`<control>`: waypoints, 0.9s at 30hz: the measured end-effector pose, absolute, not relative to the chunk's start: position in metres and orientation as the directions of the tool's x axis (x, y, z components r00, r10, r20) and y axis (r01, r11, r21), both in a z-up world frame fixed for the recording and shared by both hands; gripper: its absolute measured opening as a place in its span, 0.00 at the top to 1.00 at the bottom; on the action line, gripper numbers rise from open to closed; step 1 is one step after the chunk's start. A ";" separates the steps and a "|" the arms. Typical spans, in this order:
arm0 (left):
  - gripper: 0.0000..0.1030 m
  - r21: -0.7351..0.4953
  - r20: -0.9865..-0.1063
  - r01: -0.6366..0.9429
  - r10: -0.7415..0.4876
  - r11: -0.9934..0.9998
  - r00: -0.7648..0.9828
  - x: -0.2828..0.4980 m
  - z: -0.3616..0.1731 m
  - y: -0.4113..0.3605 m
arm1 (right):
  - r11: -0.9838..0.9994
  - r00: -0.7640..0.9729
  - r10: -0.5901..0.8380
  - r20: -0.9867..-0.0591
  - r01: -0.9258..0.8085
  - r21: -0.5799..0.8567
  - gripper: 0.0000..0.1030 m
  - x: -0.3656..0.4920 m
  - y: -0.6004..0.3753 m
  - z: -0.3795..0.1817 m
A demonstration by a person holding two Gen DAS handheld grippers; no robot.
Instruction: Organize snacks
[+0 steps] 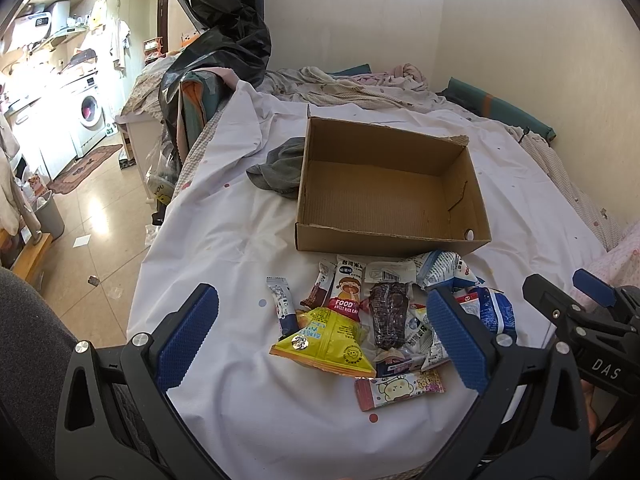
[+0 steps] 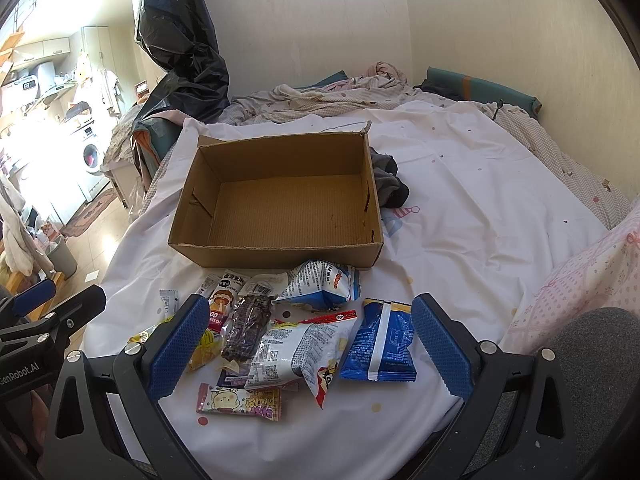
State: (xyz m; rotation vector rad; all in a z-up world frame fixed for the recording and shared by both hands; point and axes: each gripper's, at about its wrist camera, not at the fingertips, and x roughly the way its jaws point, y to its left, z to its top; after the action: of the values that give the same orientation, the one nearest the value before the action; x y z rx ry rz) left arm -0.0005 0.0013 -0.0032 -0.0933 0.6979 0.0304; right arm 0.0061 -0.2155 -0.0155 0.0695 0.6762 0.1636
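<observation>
Both the left gripper point(image 1: 322, 338) and right gripper point(image 2: 308, 350) have matte black frames with silver screws and blue cross-hatched fingers point(image 1: 187, 334), one body lettered "DAS", the other "GenRobot.AI".

A white-sheeted bed point(image 2: 480, 208) carries a cardboard box point(image 2: 276, 258), a grey cloth point(image 2: 386, 180) and scattered snack packets point(image 2: 304, 344).

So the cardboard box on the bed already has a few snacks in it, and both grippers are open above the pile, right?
Not quite: the cardboard box is empty, as the right wrist view shows. The snacks all lie on the sheet in front of it. The left gripper and right gripper are indeed open above the pile.
</observation>
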 end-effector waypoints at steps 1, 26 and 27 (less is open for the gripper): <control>0.00 -0.075 -0.643 -0.058 -0.004 0.995 0.766 -0.001 -0.003 0.001 | 0.985 0.768 0.174 -0.617 -0.128 0.118 0.00 0.007 -0.216 -0.014; 0.00 -0.086 -0.651 -0.076 0.001 0.993 0.759 -0.001 -0.006 0.006 | 0.985 0.768 0.173 -0.617 -0.128 0.117 0.00 0.007 -0.217 -0.014; 0.00 -0.088 -0.652 -0.076 0.000 0.993 0.758 -0.002 -0.006 0.006 | 0.985 0.768 0.174 -0.617 -0.128 0.118 0.00 0.007 -0.217 -0.014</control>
State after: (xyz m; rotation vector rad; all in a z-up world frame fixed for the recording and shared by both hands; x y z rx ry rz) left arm -0.0017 0.0062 -0.0058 -0.1119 0.7097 0.0419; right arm 0.0066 -0.2169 -0.0140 0.0699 0.6763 0.1640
